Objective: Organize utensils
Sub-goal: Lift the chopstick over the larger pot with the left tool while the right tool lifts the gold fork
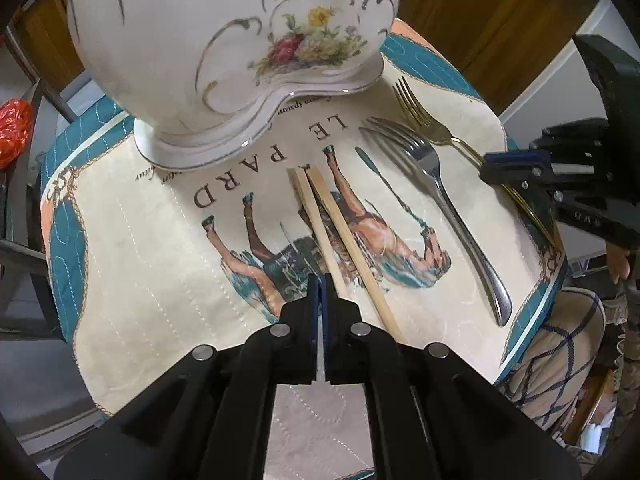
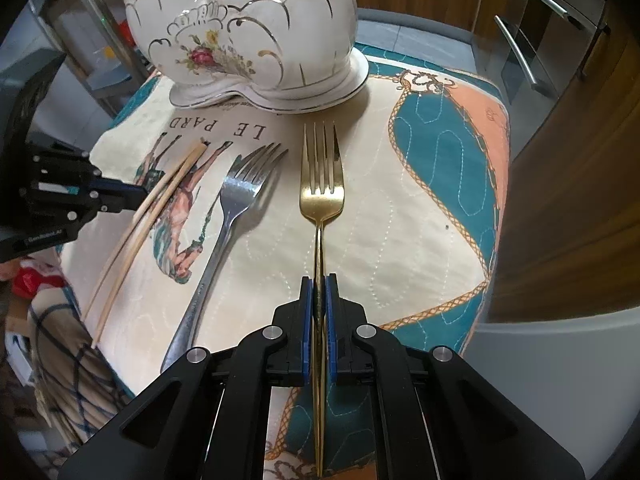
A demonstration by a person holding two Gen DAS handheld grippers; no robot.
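From the left wrist, the left gripper [image 1: 320, 280] has its jaws pressed together with nothing clearly between them, just beside the near ends of the chopsticks [image 1: 340, 236] on the quilted mat [image 1: 132, 240]; the silver fork [image 1: 440, 200] lies further right. From the right wrist, the right gripper [image 2: 319, 280] is clamped on the gold fork [image 2: 320, 188] handle; its tines point at the ceramic holder [image 2: 256, 36].

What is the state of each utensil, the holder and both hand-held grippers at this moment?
Gold fork: handle clamped in right hand-held gripper, shut.
Silver fork: lying flat on the mat, free.
Chopsticks: lying side by side on the mat.
Left hand-held gripper: shut at a chopstick's end; grip unclear.
Ceramic holder: upright on the mat.
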